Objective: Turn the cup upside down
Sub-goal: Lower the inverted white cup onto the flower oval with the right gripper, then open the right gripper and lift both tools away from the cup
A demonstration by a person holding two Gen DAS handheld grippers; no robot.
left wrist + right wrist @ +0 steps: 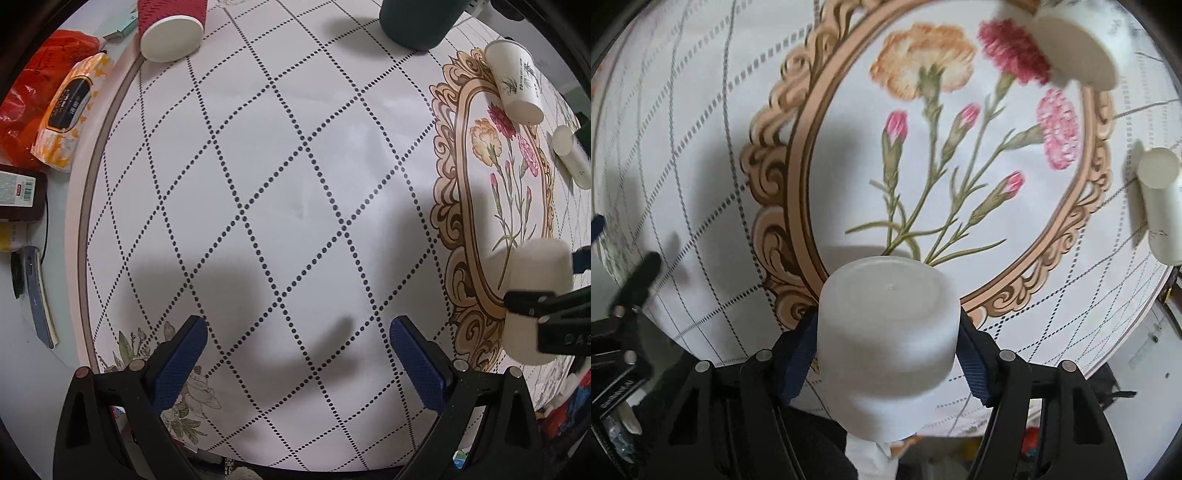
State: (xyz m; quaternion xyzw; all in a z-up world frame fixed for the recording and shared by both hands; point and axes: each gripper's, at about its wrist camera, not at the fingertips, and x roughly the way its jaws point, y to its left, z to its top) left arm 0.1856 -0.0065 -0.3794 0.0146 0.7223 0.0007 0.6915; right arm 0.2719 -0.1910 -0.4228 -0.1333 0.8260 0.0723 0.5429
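Though inverted — cup (888, 339) between tongs (886, 354)

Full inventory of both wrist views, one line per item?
frosted white cup: 1, translucent white, base toward the camera, held between the right gripper's fingers above the tablecloth
printed paper cup: 1, white with plant print, upside down, far right
small white cup: 1, white, right edge
red cup: 1, red ribbed, upside down, far left
dark green cup: 1, far centre
tissue pack: 1, orange-white, left off the cloth
red bag: 1, beside the tissues
tablecloth: 1, white, dotted diamonds, flower medallion
left hand-held gripper: 1, black, blue pads, open, empty
right hand-held gripper: 1, shut on the frosted cup
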